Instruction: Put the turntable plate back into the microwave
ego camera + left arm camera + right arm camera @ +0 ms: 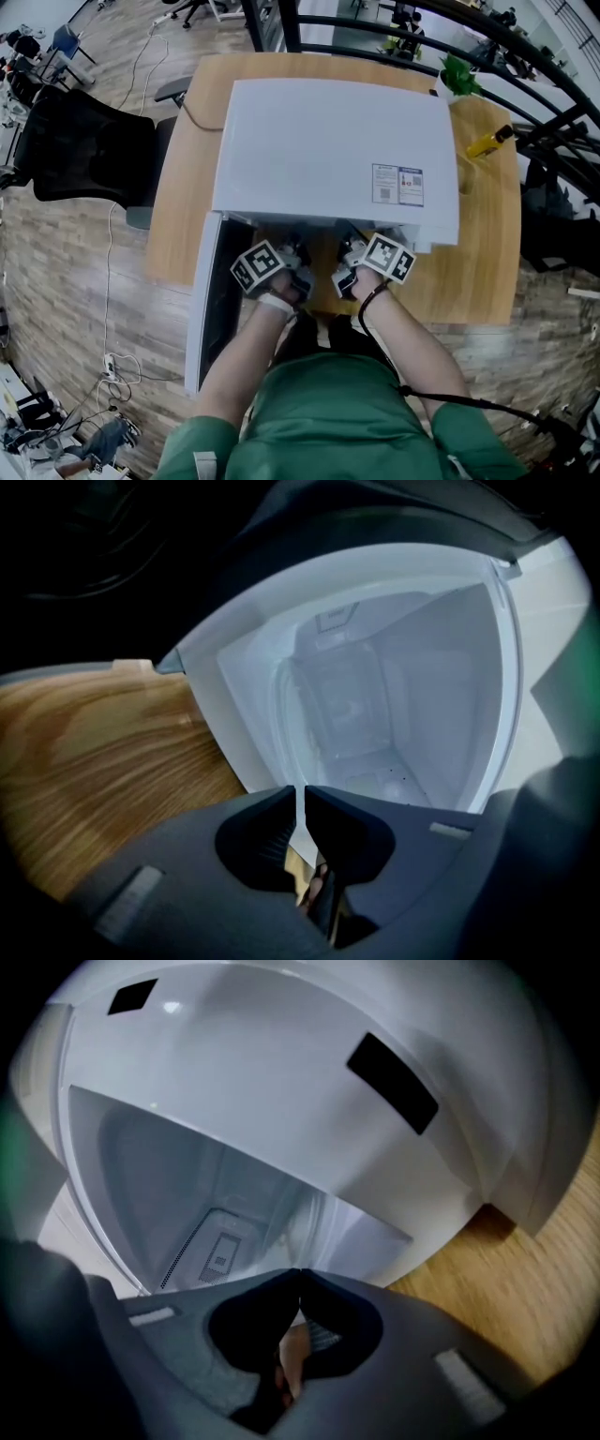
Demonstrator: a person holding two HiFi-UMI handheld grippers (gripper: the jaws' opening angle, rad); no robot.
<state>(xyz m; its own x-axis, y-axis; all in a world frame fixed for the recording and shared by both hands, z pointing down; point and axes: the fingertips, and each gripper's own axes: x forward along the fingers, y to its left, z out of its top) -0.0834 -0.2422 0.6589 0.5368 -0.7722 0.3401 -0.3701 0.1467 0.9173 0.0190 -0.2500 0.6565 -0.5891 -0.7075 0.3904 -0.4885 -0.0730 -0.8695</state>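
The white microwave (328, 150) stands on the wooden table (487, 262) with its door (211, 300) swung open to the left. Both grippers are at the mouth of the cavity, side by side and rolled inward. The left gripper (300, 794) (296, 249) is shut, with only a hair-thin white slit between its tips. The right gripper (298, 1274) (345, 251) is shut tip to tip. Just beyond both, low in the cavity, run glassy streaks (287, 724) (309, 1218), which look like the clear turntable plate seen edge-on. I cannot tell whether either gripper touches it.
A yellow object (489, 142) and a green plant (459, 75) sit at the table's far right corner. A cable (197, 117) runs off the left rear. A black chair (84, 155) stands left of the table. The open door blocks the left side.
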